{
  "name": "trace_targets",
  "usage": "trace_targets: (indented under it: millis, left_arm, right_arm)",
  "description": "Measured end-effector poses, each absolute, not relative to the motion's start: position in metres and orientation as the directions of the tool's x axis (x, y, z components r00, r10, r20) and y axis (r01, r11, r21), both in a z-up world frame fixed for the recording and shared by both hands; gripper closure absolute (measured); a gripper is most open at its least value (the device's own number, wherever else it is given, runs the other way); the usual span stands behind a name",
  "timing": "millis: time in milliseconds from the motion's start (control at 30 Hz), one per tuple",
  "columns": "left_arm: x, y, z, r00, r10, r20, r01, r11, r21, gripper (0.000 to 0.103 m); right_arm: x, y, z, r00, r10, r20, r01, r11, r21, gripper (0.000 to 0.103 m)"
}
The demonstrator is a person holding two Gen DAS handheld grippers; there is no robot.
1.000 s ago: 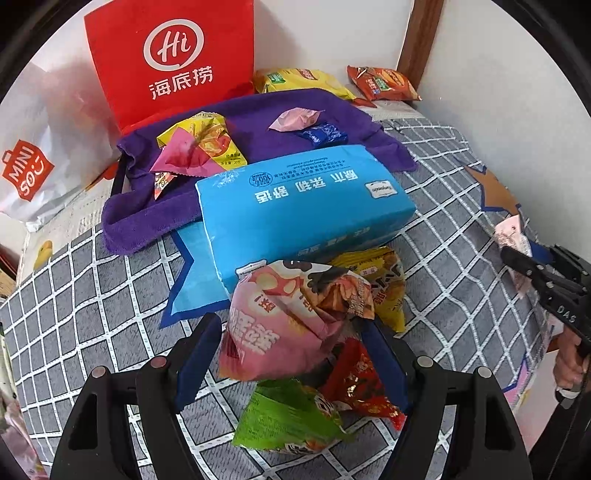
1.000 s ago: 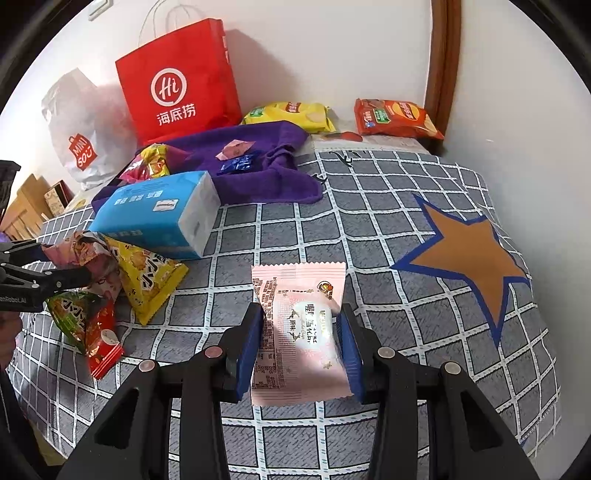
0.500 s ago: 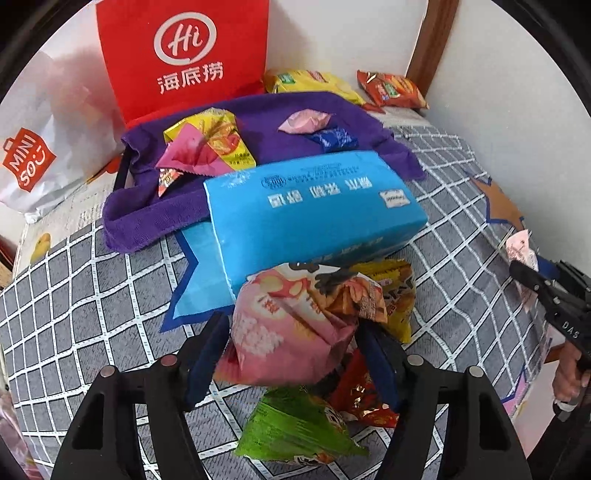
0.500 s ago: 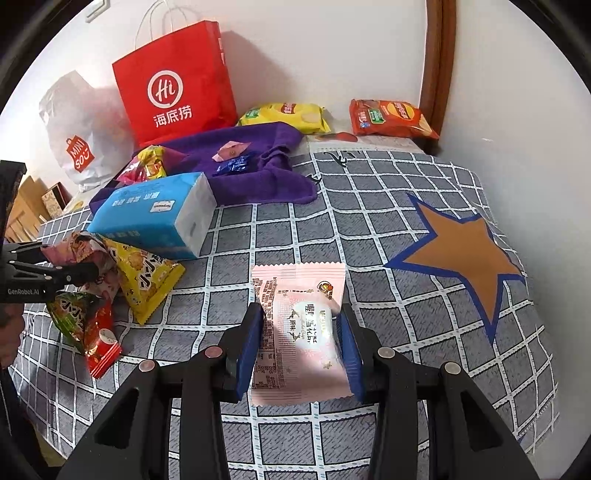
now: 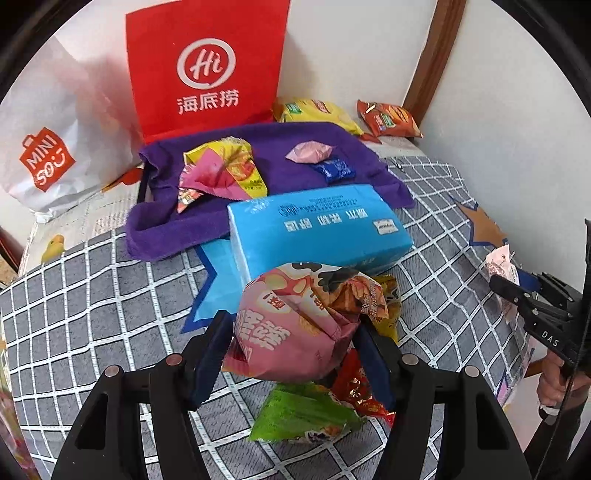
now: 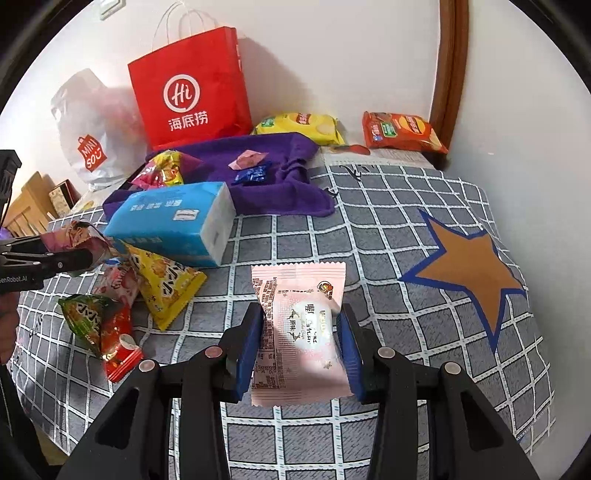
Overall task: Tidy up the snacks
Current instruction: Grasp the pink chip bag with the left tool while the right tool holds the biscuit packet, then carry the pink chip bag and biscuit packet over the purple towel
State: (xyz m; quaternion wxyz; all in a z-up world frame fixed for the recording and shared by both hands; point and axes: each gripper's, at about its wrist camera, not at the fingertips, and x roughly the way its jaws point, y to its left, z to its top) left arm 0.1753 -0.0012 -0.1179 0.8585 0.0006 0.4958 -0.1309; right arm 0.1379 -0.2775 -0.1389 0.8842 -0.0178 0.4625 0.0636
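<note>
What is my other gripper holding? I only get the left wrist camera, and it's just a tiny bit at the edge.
Observer: The right gripper has its jaws shut on a pale pink packet with a white circle on it.
Operator: Is any snack hard for me to see?
Observer: A yellow triangle packet shows whole here, next to the blue tissue pack.
Operator: Does the red bag have handles?
Observer: Yes, white handles stick up from the red bag.

Red bag (image 6: pixel 192 88), purple towel (image 6: pixel 280 177)
</note>
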Motion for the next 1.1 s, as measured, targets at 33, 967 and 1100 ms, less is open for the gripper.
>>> trace_targets:
  millis: [33,967,1100]
  left_arm:
    - [0.175,0.001,-0.116,0.478,-0.225,-0.849,0.222,0.966,-0.132,0.039]
    - [0.21,0.046,-0.046,0.556,-0.244,-0.794,0.118,0.969,-0.215,0.039]
    - [0.223,0.046,-0.039,0.564,-0.244,-0.789,0.115,0.969,-0.218,0.039]
  right_arm:
    - [0.138,-0.277,-0.138,0.565,0.097,-0.819,-0.13,0.991,0.028,0.062]
    - [0.211,-0.215,-0.061,0.661,0.155,-0.734,-0.188,0.981,0.038,0.062]
    - [0.228,-0.209,-0.054,0.666,0.166,-0.727,-0.195,0.98,0.045,0.062]
